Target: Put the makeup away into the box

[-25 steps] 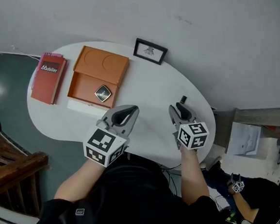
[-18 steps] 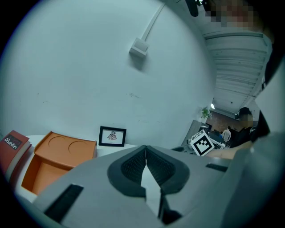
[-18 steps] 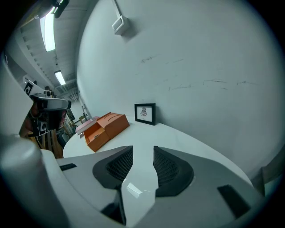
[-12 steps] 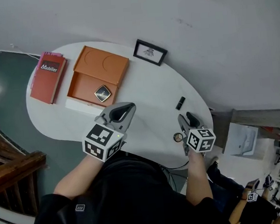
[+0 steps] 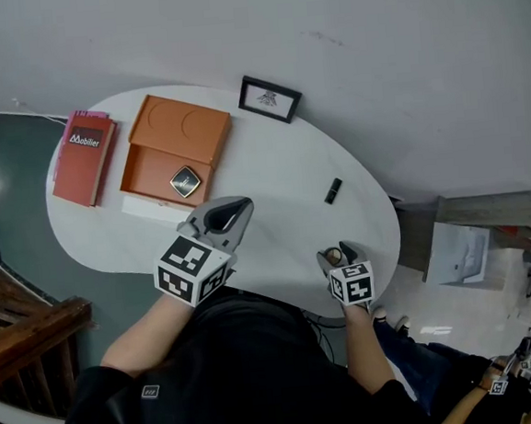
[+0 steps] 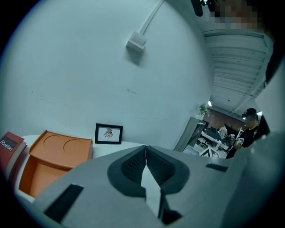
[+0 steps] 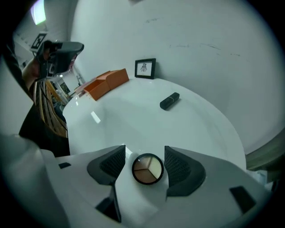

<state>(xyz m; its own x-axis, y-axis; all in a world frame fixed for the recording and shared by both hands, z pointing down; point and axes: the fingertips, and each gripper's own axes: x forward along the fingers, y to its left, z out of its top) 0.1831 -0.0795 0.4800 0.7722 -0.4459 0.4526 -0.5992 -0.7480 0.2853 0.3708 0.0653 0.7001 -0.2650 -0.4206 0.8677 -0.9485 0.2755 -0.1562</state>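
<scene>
Right gripper [image 7: 144, 148]: my jaws spread, just been opening, pads clear of the compact.
Eyeshadow compact [image 7: 148, 168]: flat on the tabletop [image 7: 133, 116] between those jaws, by its near right edge.
Left gripper [image 6: 144, 156]: pressed together, empty.
Orange box [image 5: 173, 154]: open, far left end.

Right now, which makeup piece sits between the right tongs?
The round eyeshadow pan, between the right tongs, whose jaws have just been opening; the black tube lies apart, the compact inside the box.
</scene>
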